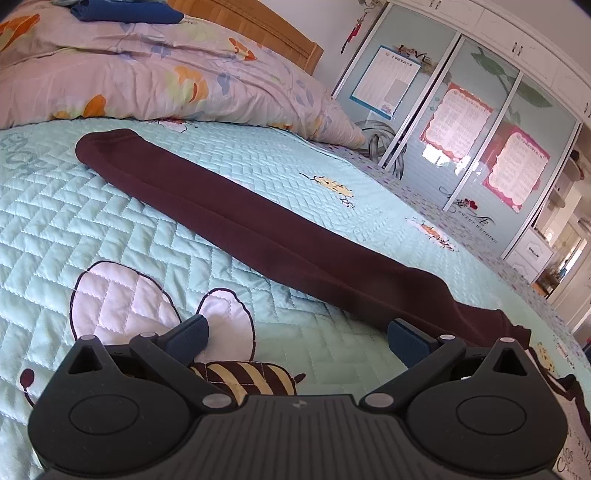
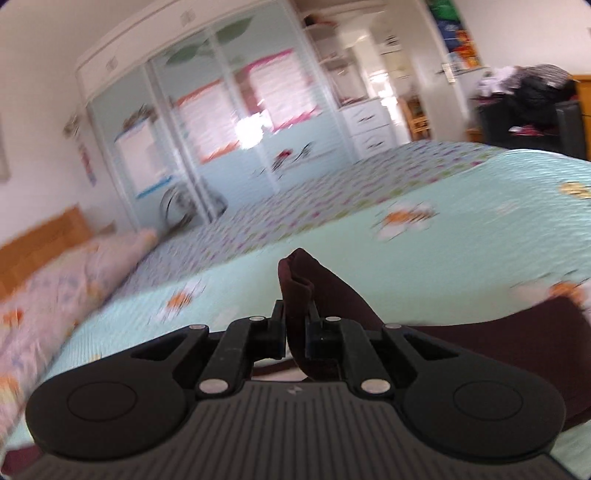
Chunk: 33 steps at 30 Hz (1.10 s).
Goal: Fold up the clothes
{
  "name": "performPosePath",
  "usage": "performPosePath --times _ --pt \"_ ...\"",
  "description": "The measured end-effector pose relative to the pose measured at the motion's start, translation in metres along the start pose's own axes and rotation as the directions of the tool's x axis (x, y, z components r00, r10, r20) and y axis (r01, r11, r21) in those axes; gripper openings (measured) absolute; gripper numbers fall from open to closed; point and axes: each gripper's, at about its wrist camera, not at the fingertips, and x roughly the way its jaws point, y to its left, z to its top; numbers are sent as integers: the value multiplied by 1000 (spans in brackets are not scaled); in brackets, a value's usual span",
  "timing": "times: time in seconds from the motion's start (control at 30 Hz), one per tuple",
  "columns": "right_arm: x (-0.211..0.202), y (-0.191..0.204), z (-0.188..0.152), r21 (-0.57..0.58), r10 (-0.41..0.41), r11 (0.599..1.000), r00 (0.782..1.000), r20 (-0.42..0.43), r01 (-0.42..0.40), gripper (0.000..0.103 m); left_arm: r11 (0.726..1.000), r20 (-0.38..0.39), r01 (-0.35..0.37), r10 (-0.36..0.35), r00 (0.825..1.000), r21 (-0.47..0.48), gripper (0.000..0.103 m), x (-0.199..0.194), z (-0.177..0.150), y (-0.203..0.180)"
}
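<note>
A dark maroon garment (image 1: 236,210), folded into a long narrow strip, lies diagonally across the light green quilted bedspread (image 1: 66,221). My left gripper (image 1: 295,338) hovers open just above the quilt, near the strip's near end, with nothing between its blue-padded fingers (image 1: 192,332). In the right wrist view, my right gripper (image 2: 295,328) is shut on a bunched end of the same maroon garment (image 2: 299,284), lifted off the bed; more of the cloth trails to the right (image 2: 498,332). This view is motion-blurred.
A floral duvet (image 1: 147,74) with a folded blue garment (image 1: 125,11) on top lies by the wooden headboard (image 1: 258,22). A wardrobe with sliding glass doors (image 1: 461,129) stands beyond the bed. A dark chair piled with clothes (image 2: 528,107) is at the far right.
</note>
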Motion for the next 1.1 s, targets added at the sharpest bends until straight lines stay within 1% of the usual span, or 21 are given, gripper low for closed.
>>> performPosePath --times 0.07,0.17,0.27,0.33,0.43,0.53,0.6,0.63,0.73,0.77,0.83,0.87,0.93,1.0,1.07,1.1 --pt "16 30 -20 -35 2 999 999 -41 -4 10 1000 3 10 -10 1000 -9 102 0 0 2" --pt "39 63 -51 -63 -3 998 994 -111 -4 10 1000 6 22 -22 1000 -20 102 0 0 4" --pt "51 81 -74 -99 -31 995 988 -149 16 10 999 10 33 -32 999 -29 102 0 0 6" --pt "50 85 -82 -107 -48 994 987 -151 32 10 999 13 39 -39 999 -35 102 0 0 7" --pt "46 95 -81 -129 -50 991 993 -108 36 10 998 15 44 -44 999 -40 102 0 0 8" --pt "43 104 -69 -147 -5 989 998 -58 -3 10 998 16 46 -46 999 -42 102 1 1 9" --pt "51 114 -64 -163 41 985 997 -64 -51 10 998 16 47 -46 999 -42 102 1 1 10" --pt "54 118 -64 -177 55 982 996 -75 -68 10 998 16 47 -46 999 -42 102 1 2 10" --pt "69 116 -84 -192 32 979 985 -172 -65 10 998 15 46 -45 999 -41 102 1 2 11" --pt "73 113 -92 -183 24 981 979 -203 -62 10 998 14 45 -45 999 -40 102 2 2 10" --pt "73 103 -102 -128 28 990 971 -239 -60 12 998 14 44 -43 999 -38 102 1 2 10" --pt "72 100 -103 -106 38 992 968 -247 -66 14 998 13 43 -43 999 -37 102 1 2 10" --pt "70 99 -101 -83 62 993 966 -251 -85 27 998 13 42 -42 999 -36 102 1 2 10" --pt "68 101 -97 -62 84 993 962 -260 -104 53 998 11 43 -43 999 -35 102 3 3 11" --pt "61 103 -94 -45 105 992 960 -258 -121 62 999 11 42 -42 999 -34 102 3 4 11" --pt "53 104 -91 -40 122 990 959 -254 -137 62 999 11 42 -42 999 -34 102 3 4 11"
